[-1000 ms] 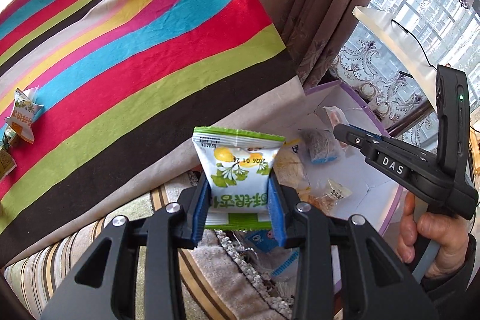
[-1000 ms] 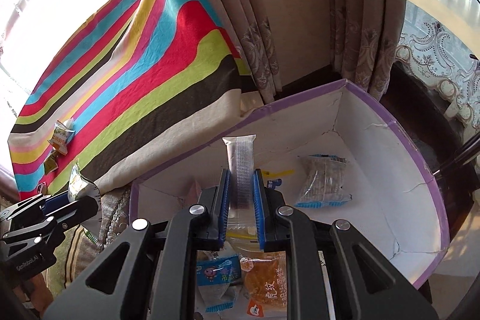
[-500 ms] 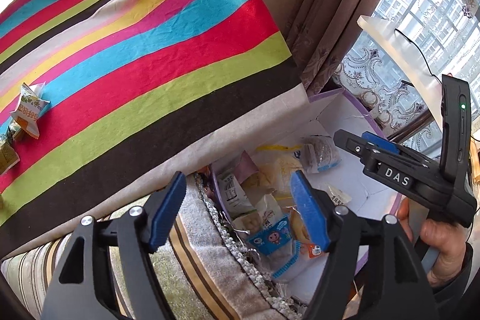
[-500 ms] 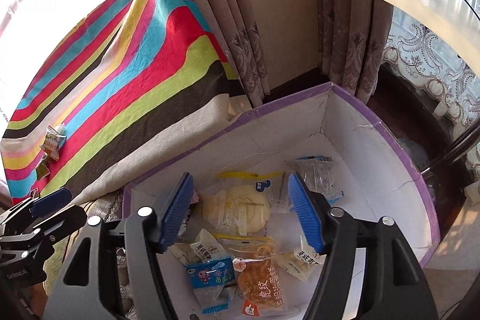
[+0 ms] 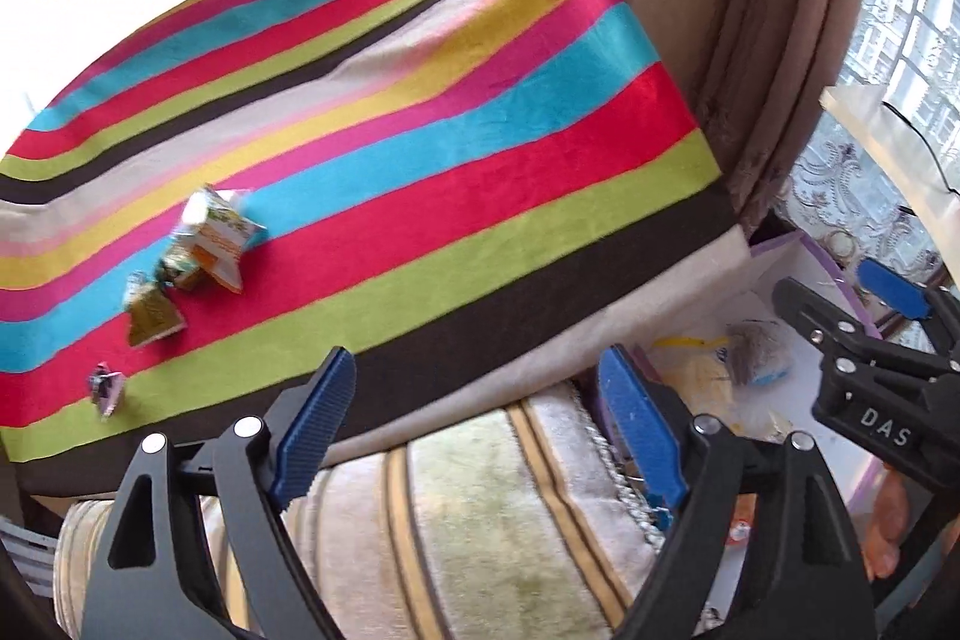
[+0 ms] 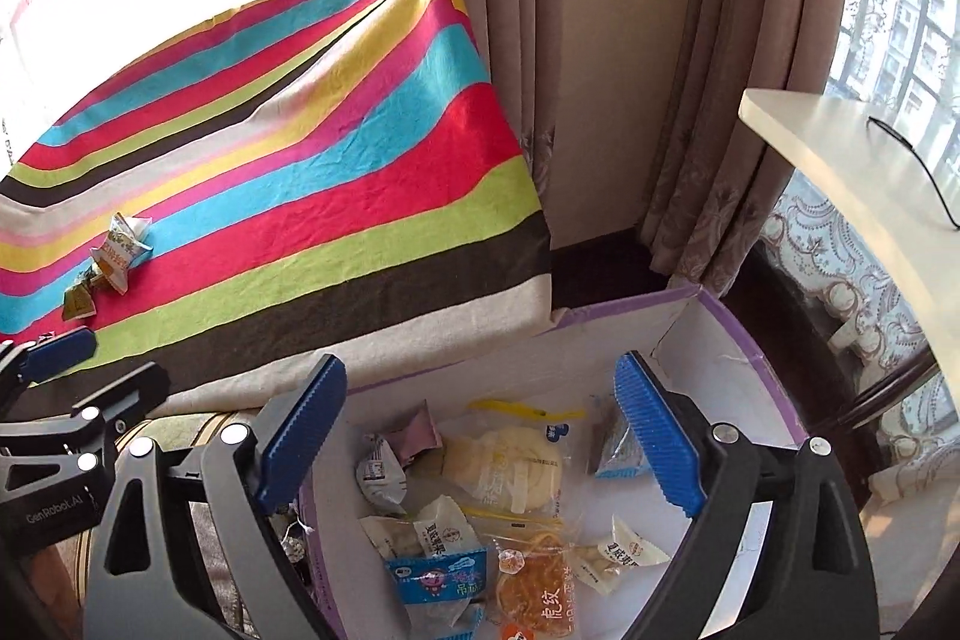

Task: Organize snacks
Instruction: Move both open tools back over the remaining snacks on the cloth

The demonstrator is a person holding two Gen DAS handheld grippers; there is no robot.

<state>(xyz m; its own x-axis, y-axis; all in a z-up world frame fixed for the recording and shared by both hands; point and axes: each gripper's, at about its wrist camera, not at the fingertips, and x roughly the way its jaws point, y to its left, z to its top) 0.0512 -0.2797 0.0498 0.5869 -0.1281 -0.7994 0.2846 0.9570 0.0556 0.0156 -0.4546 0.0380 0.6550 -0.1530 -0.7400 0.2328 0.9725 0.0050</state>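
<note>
On the left, four snacks (image 5: 207,244) lie clustered on the striped cloth (image 5: 420,196), near its left end and well apart from the box; the wide run of cloth to their right is bare up to the corner where it drops beside the curtain (image 6: 480,10). The left gripper (image 5: 474,430) hangs over the cloth's near edge and a striped cushion (image 5: 468,508), its jaws opening with nothing between them. Further right the white box (image 6: 750,340) with a purple rim sits just below the cloth's hanging edge, its far corner close to the curtain. The right gripper (image 6: 486,436) is above the box, jaws opening and empty, over a heap of packets (image 6: 504,466) on the box floor; bare floor remains toward the right wall. A pale shelf (image 6: 840,148) juts in from the right before the window.
</note>
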